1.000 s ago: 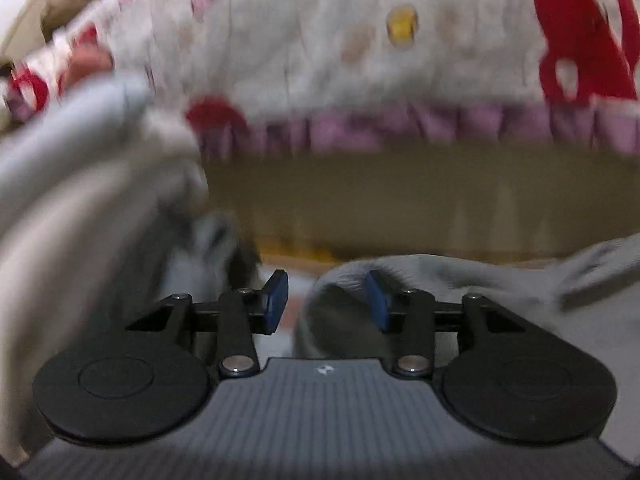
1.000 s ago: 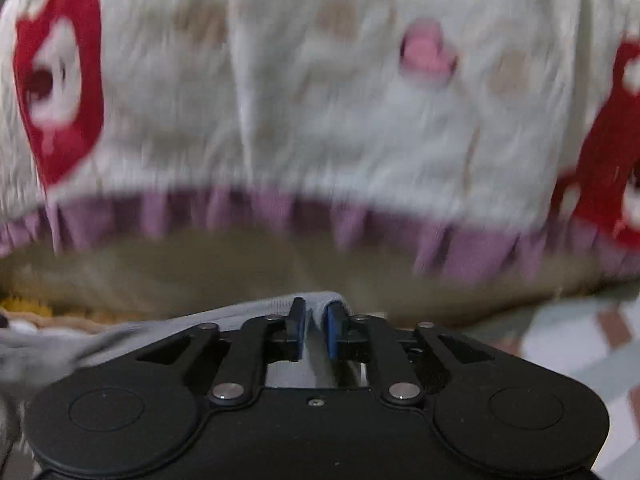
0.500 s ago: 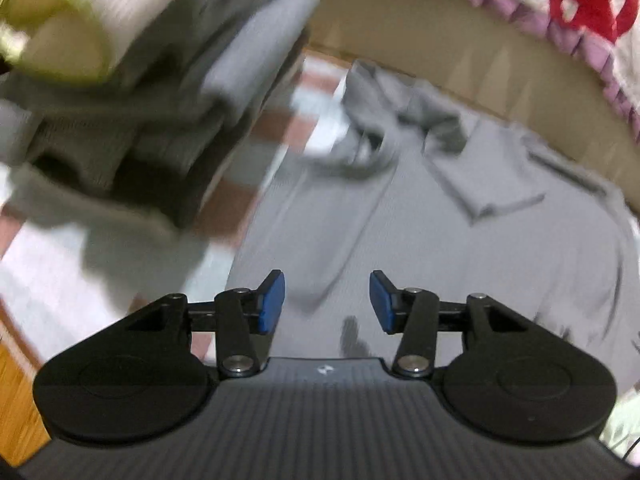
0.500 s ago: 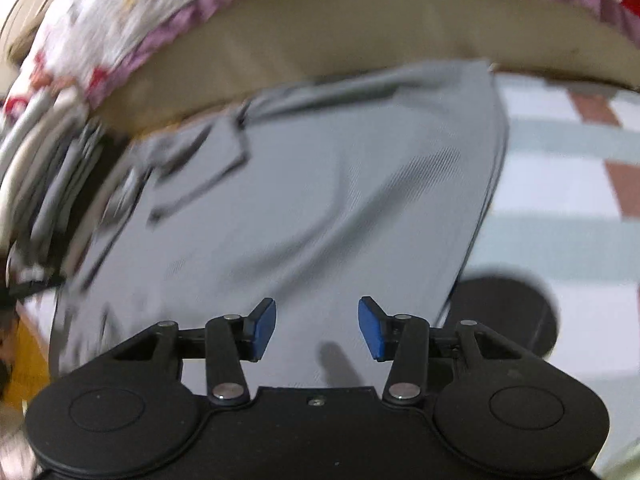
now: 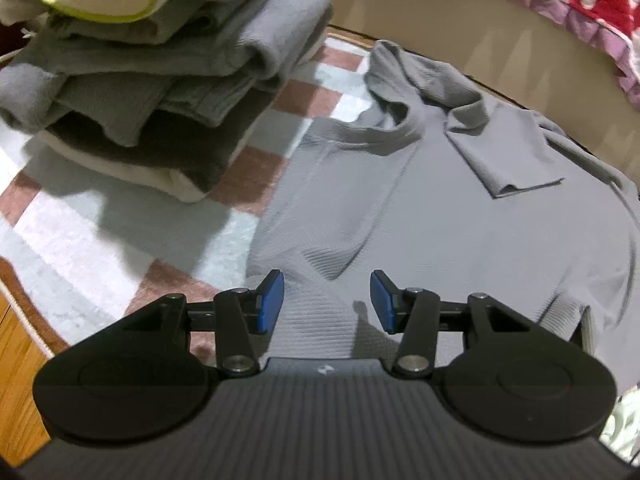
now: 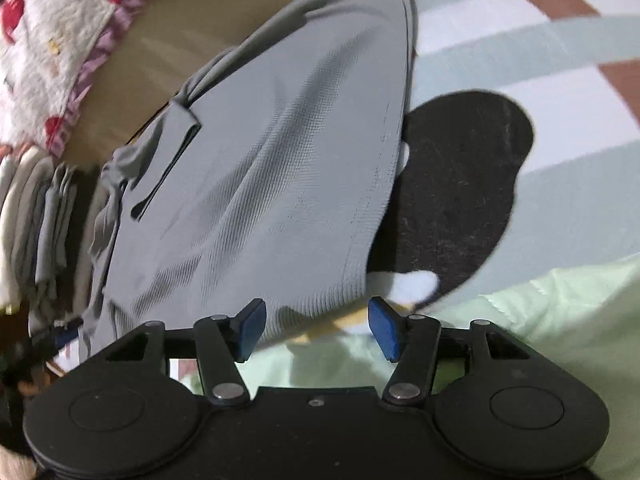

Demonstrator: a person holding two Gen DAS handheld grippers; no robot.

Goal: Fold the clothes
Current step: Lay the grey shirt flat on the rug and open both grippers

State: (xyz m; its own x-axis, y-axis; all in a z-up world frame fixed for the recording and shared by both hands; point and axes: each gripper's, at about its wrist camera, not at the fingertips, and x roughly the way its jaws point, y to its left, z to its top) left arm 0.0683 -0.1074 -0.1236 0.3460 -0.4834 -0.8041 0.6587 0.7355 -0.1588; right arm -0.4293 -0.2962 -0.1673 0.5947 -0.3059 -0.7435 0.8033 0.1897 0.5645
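Note:
A grey ribbed shirt (image 5: 460, 216) lies spread flat on the checkered rug, one sleeve folded across its chest. My left gripper (image 5: 327, 300) hovers open over the shirt's near left hem, its blue pads clear of the cloth. In the right wrist view the same grey shirt (image 6: 280, 168) stretches away, and my right gripper (image 6: 316, 328) hangs over its near hem corner with its jaws opening. Cloth shows between the right pads, which do not press on it.
A stack of folded clothes (image 5: 152, 72) stands on the rug (image 5: 120, 236) left of the shirt. A quilt with red print and purple frill (image 5: 568, 4) hangs over the bed side behind. A black round patch (image 6: 460, 184) and pale green fabric (image 6: 540, 340) lie right of the shirt.
Both grippers swung down from facing the bed quilt to over the spread shirt. The right gripper let go of the grey cloth it pinched and widened. The left stayed open.

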